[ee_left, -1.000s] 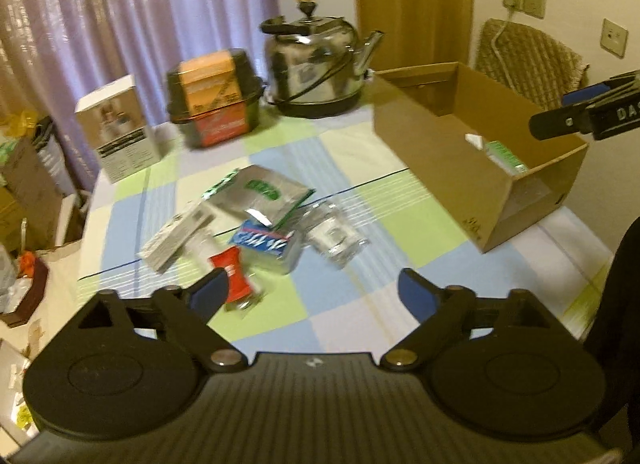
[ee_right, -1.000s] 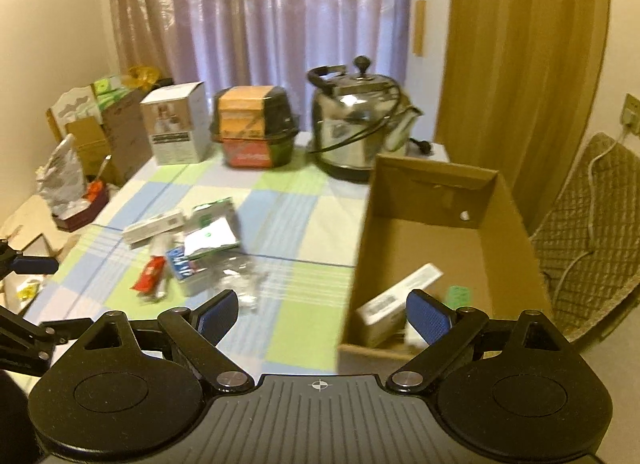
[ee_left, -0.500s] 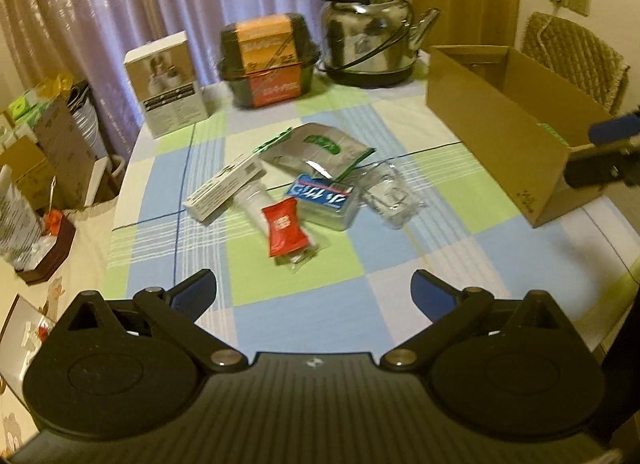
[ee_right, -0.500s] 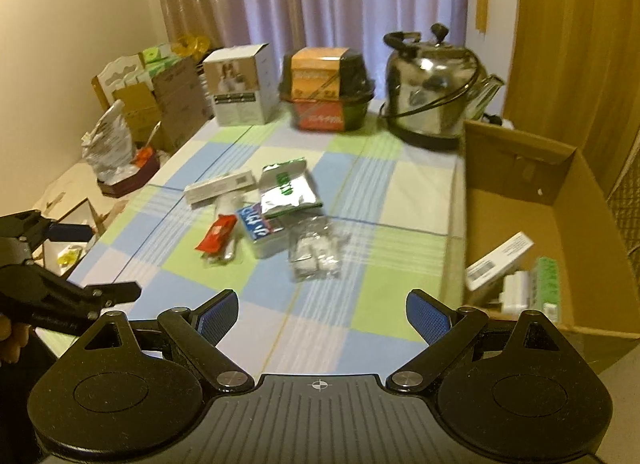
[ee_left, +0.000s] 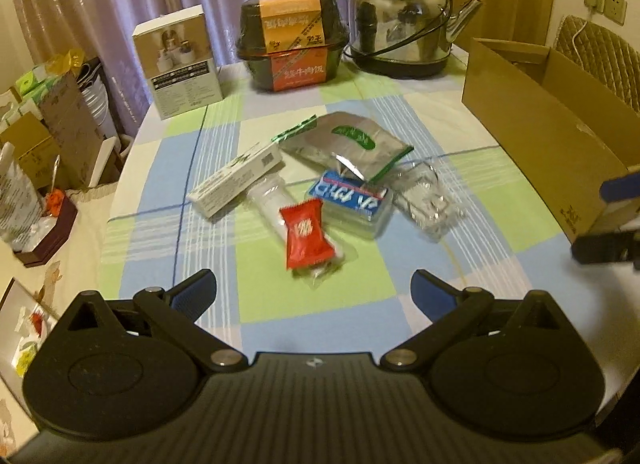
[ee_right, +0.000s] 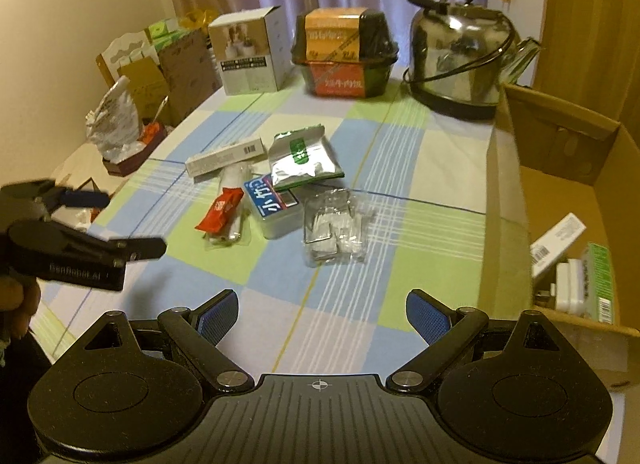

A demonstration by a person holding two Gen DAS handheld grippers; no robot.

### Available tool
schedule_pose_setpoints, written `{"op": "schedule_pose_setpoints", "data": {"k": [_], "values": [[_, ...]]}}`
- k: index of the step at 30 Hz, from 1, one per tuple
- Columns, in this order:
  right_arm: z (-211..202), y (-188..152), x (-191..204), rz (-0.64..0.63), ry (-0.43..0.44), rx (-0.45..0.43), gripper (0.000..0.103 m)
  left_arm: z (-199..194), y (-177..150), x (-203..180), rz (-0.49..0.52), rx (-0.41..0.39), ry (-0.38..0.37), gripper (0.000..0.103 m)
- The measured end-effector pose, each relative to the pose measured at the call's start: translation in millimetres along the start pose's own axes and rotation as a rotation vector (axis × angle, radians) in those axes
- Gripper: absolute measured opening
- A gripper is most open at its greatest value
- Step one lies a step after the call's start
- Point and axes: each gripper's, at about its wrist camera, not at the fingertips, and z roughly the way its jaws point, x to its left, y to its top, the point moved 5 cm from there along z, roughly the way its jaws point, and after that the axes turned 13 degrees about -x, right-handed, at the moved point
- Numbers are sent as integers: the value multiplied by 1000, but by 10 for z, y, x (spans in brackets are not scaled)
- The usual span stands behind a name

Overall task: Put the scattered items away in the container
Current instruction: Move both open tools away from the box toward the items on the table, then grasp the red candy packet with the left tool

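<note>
While our checked surface (ee_left: 280,304) carries the clutter, the cardboard box (ee_right: 568,192) at its right edge already holds a few packets. Silver pouch (ee_left: 348,144), blue-labelled tub (ee_left: 350,200) and red sachet (ee_left: 306,238) lie huddled mid-cloth. Our left gripper (ee_left: 314,290) and right gripper (ee_right: 322,310) hover, jaws wide apart, empty.

The tablecloth (ee_left: 280,304) is checked in blue, green and cream. The wrapper (ee_left: 306,238) is red, the pouch (ee_left: 348,144) silver with green trim. The box (ee_left: 532,136) is brown.
</note>
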Motion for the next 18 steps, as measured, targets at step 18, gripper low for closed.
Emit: {"op": "schedule_pose_setpoints", "data": {"k": [18], "values": [[880, -52, -94, -35, 35, 15, 95, 1098, -114, 311, -176, 52, -34, 66]]}}
